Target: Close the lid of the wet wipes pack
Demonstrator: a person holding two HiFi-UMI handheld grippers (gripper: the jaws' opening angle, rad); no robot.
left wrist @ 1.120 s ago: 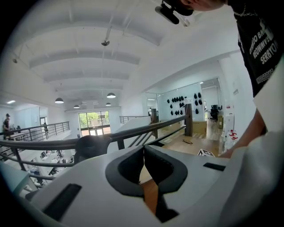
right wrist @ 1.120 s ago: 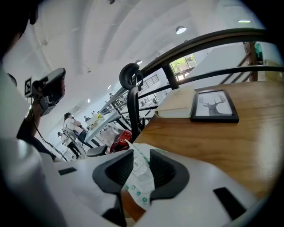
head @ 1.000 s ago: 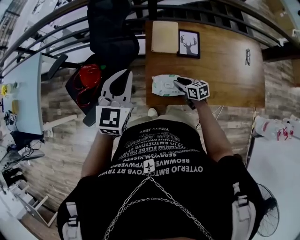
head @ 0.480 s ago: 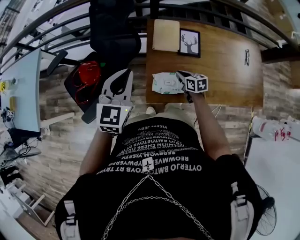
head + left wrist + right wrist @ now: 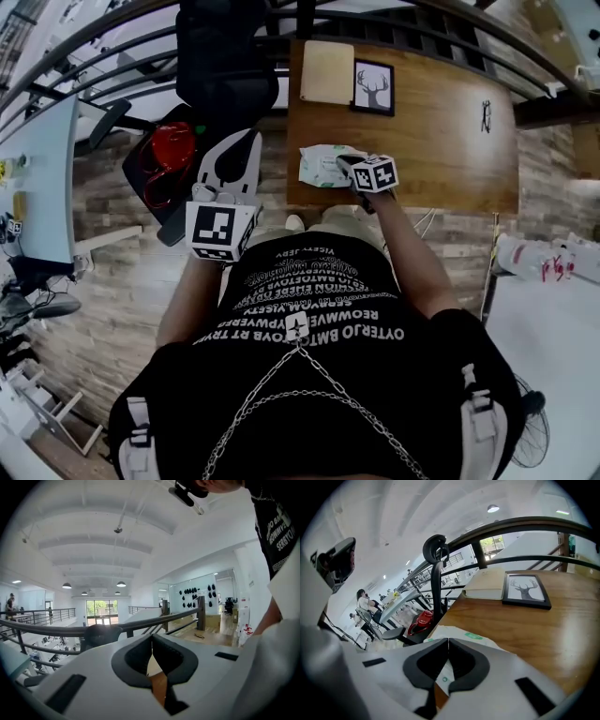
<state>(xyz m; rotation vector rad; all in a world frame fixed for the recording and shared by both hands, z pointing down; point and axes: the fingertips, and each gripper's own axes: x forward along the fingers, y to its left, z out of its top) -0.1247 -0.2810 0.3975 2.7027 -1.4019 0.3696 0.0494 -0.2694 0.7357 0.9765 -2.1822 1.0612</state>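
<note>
The white wet wipes pack (image 5: 322, 165) lies flat near the front left edge of the wooden table (image 5: 441, 141). My right gripper (image 5: 345, 165) slants down over the pack's right part, its jaws shut with nothing between them. In the right gripper view the closed tips (image 5: 448, 640) meet just above the pack (image 5: 474, 638), whose white top carries small green labels. I cannot tell how the lid stands. My left gripper (image 5: 251, 139) hangs off the table's left side over the floor, its jaws shut and empty. In the left gripper view its tips (image 5: 151, 638) point out at a railing.
A framed deer picture (image 5: 375, 88) and a pale board (image 5: 328, 72) lie at the table's far edge, with a small dark object (image 5: 486, 114) to the right. A black chair (image 5: 220, 56) and a red item (image 5: 173, 150) stand left of the table. A dark railing (image 5: 520, 524) runs behind.
The right gripper's jaws have gone from open to shut, and the gripper has shifted a little left over the pack. The left gripper has stayed where it was.
</note>
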